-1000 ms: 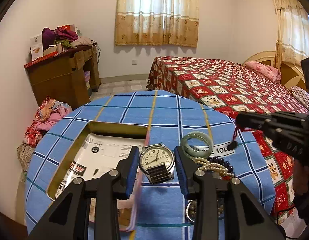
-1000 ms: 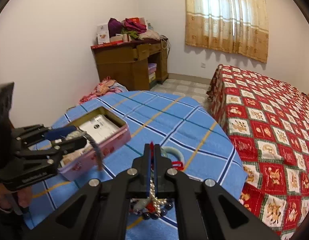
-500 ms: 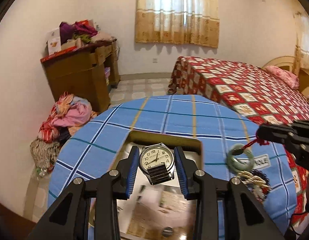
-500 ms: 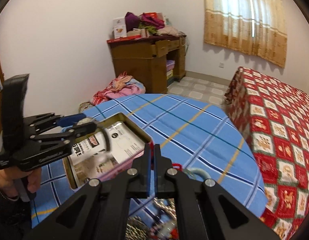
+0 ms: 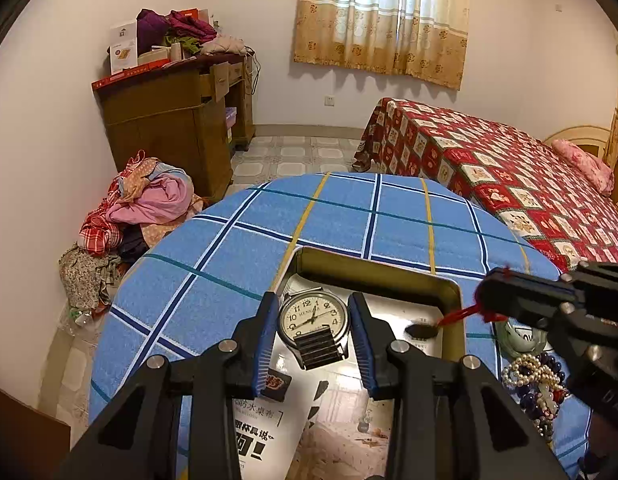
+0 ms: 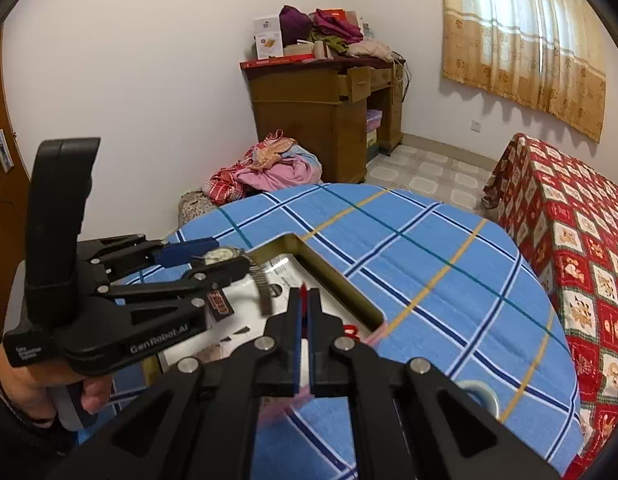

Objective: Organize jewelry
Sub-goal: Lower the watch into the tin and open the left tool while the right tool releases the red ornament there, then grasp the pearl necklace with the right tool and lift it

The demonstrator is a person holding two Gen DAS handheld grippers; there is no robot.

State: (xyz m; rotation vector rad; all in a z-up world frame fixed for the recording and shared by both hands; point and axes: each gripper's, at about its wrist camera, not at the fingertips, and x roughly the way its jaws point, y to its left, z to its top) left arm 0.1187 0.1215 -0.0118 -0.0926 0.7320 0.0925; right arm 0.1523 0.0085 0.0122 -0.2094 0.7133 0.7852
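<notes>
fingers (image 5: pixel 265 336) astride watch (image 5: pixel 313 320) over tin (image 5: pixel 373 270)

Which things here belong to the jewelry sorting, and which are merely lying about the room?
Job: wristwatch in left claw; red cord in right claw; open tin; bangle; bead strands.
Lying about: clothes heap; desk; bed.

The tin box (image 5: pixel 379 272) has its near end cut off by the frame's bottom edge and covered by the left gripper (image 5: pixel 313 330). The pale green bangle (image 5: pixel 521 338) sits mostly behind the right gripper (image 5: pixel 485 288), which hides part of the bead pile (image 5: pixel 537 388). The small dark thing (image 5: pixel 423 331) dangling on the red cord (image 5: pixel 461 314) is blurred.
</notes>
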